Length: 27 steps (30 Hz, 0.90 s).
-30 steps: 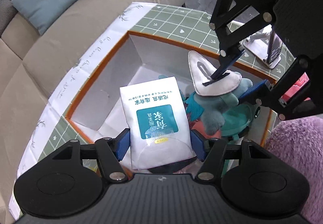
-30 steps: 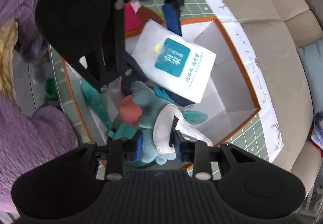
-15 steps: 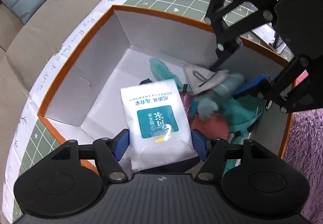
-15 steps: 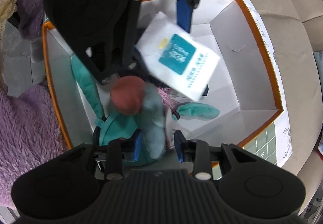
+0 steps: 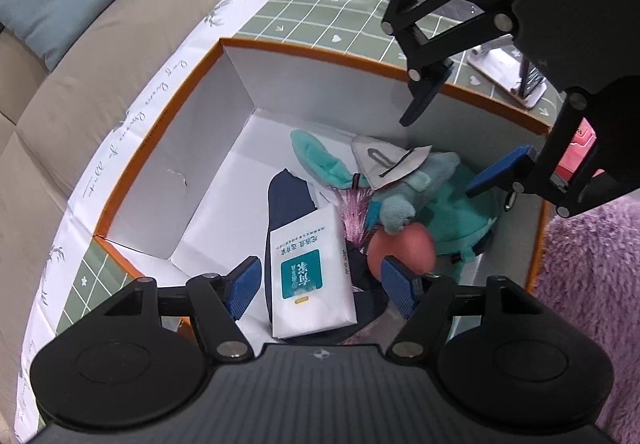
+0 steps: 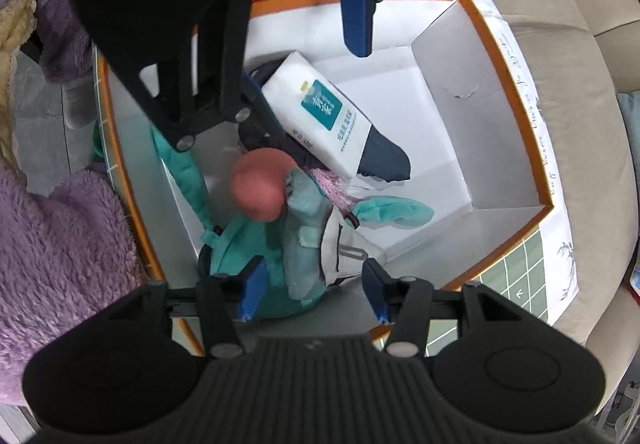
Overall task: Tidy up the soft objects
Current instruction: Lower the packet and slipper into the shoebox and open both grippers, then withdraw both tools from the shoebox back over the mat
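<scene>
inside, the orange-rimmed box [image 5: 304, 48] keeps bare white floor along its sofa-side wall. the tissue pack [image 5: 310, 268] lies between the left gripper's [image 5: 320, 286] apart jaws, long axis along them. the right gripper's [image 6: 314, 292] jaws have just been opening, clear of the plush toy [image 6: 308, 244] lying there.

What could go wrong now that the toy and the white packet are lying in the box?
The tissue packet leans on a dark cloth, so it might slide or tip. The left tool is open around it and could snag it when lifted. The right tool, whose jaws have just been opening, sits close over the teal plush toy and might drag it out of the box.
</scene>
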### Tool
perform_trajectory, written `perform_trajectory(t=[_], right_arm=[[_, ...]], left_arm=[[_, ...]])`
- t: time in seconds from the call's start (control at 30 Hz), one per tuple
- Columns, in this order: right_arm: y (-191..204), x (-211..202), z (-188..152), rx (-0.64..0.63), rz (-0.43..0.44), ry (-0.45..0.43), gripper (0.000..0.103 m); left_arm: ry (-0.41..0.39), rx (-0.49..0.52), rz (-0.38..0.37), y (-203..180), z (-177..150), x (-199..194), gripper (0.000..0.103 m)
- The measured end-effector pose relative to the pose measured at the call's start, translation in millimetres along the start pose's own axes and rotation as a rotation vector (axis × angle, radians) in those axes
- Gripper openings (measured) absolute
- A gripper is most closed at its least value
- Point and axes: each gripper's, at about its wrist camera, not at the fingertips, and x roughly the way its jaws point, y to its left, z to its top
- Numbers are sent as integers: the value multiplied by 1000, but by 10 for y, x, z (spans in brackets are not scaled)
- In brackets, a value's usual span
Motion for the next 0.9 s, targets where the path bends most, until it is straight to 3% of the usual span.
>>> perform_trajectory(t=[0.4, 0.67, 0.9], right_arm=[[110, -506, 47, 58, -13, -38, 58], [285, -765, 177, 230, -8, -97, 58], [530, -829, 371, 447, -88, -144, 58]], left_arm=[[-91, -8, 30, -70, -152, -528, 80], [-149, -53, 34, -148, -414, -925, 80], [-187, -129, 54, -155, -754, -1149, 78]])
